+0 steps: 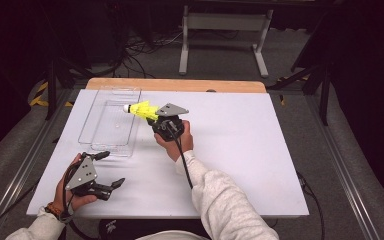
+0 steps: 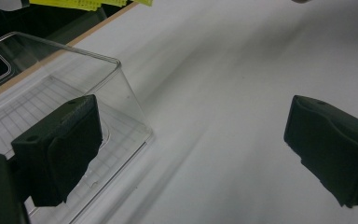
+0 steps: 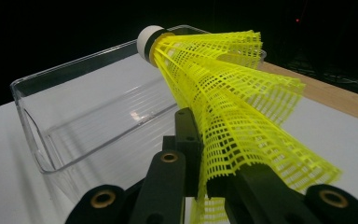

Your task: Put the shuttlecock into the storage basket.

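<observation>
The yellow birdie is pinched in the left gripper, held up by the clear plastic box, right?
Not quite. The yellow birdie is pinched in the right gripper, not the left. The right gripper view shows its jaws shut on the netted skirt, beside the clear plastic box. The left gripper is open and holds nothing, as the high view shows.

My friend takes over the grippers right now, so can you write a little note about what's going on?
Right gripper: shut on the yellow shuttlecock, pinching its mesh skirt, white tip pointing away, held over the near right edge of the clear plastic bin.
Left gripper: open, holding nothing, near the table's front left, beside the bin's near end.
Done: shuttlecock picked up and carried to the bin.
Left: probably move it over the bin's middle, lower it and let go. The bin looks empty so far.
</observation>
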